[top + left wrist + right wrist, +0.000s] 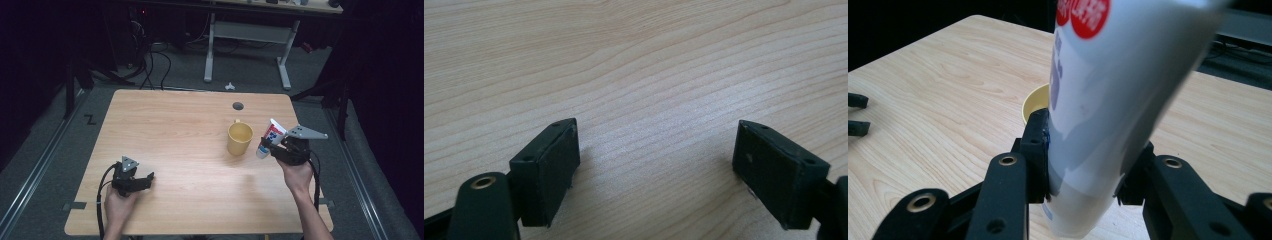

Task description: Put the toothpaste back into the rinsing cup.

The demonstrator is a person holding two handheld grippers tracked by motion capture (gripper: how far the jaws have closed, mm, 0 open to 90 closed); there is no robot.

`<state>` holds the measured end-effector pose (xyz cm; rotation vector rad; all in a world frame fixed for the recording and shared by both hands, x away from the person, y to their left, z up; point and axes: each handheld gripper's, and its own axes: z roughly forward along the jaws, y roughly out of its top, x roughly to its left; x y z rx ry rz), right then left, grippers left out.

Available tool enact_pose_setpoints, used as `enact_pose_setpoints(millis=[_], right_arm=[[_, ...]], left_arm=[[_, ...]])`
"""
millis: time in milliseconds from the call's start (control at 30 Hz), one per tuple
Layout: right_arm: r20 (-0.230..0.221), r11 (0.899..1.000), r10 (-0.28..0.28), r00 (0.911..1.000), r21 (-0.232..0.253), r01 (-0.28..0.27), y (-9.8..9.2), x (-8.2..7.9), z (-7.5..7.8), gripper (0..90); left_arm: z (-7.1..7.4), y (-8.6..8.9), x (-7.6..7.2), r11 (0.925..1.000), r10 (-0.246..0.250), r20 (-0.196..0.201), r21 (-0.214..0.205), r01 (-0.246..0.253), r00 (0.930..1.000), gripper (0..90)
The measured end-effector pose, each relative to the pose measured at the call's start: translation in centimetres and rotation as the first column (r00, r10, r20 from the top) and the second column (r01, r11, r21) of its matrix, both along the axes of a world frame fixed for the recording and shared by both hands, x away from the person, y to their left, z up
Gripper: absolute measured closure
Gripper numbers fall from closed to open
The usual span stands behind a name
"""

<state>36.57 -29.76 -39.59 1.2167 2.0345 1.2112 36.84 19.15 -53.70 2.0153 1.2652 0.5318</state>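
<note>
On the wooden table (190,145), going left to right: the left gripper (145,180) rests low near the front edge, its two jaws spread wide with bare wood between them. One yellow mug (239,138) stands right of centre. Just beside it, the right gripper (270,146) clamps one white toothpaste tube (269,137), tilted, cap end down, lifted off the tabletop.

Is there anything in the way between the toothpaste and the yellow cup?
No, nothing visible is. The right claw holds the toothpaste tube just beside the yellow cup, with only bare table between them.
</note>
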Motion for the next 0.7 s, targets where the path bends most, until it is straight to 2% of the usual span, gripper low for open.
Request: enact_pose_setpoints(millis=[400,700], right_arm=[[0.006,1.000,0.016,0.9999,0.003,-0.016,0.4,0.9,1.1,65.2],[-0.002,1.000,0.020,0.9998,0.012,-0.020,0.7,1.8,1.4,65.2]], left_arm=[[0.0,0.0,0.0,1.0000,0.000,0.000,0.000,0.000,1.0000,19.5],[0.0,0.0,0.0,1.0000,0.000,0.000,0.001,0.000,1.0000,19.5]])
